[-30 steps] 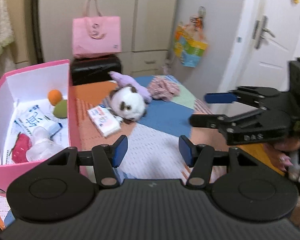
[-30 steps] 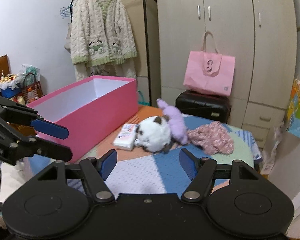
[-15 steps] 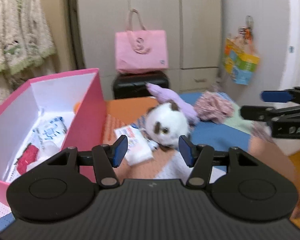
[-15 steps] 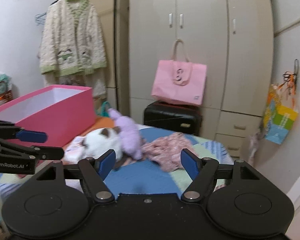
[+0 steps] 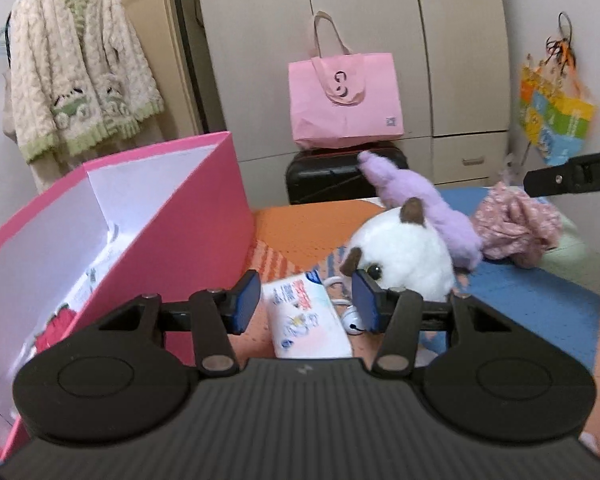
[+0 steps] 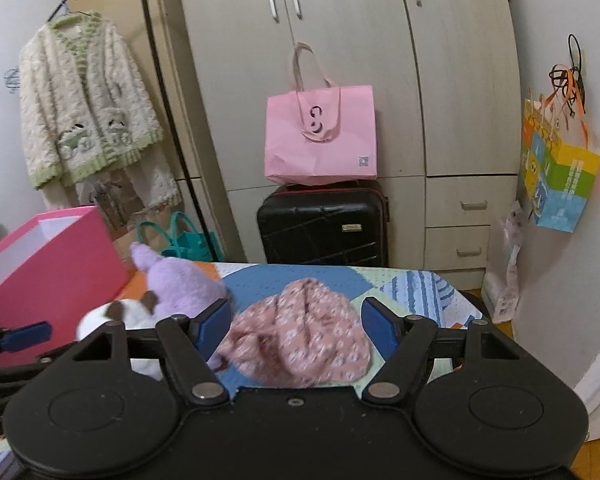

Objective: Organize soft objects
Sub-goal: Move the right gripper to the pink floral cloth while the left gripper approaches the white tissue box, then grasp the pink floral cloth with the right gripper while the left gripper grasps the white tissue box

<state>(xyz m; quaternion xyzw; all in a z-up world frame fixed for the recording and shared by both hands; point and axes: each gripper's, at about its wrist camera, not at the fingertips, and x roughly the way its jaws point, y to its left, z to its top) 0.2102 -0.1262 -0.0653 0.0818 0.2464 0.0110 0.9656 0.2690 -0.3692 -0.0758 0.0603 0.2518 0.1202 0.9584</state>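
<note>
1. The left gripper (image 5: 306, 306) is closing its jaws with a gap left between the blue pads; it is holding nothing, and the tissue pack (image 5: 306, 318) is lying on the orange patch of the bed cover (image 5: 540, 304) seen between and beyond the pads, untouched as far as the view shows.
2. The right gripper (image 6: 296, 330) is standing with its jaws well apart and empty, framing the pink floral cloth (image 6: 300, 338), which is lying crumpled on the blue and pale green patches near the cover's right edge; the pads are not pressing on it.
3. The white plush toy (image 5: 408, 258) with brown ears is sitting just right of the tissue pack, touching the purple plush (image 5: 432, 200) that is lying behind it.
4. The pink box (image 5: 204, 216) is standing open along the left edge of the cover, with packets and a red item lying inside.
5. Beyond the far edge, a black suitcase (image 6: 324, 224) is standing with a pink tote bag (image 6: 320, 136) on top, against the wardrobe (image 6: 340, 60).
6. A fluffy cardigan (image 6: 84, 108) is hanging at far left, and a colourful paper bag (image 6: 560, 184) is hanging at far right.
</note>
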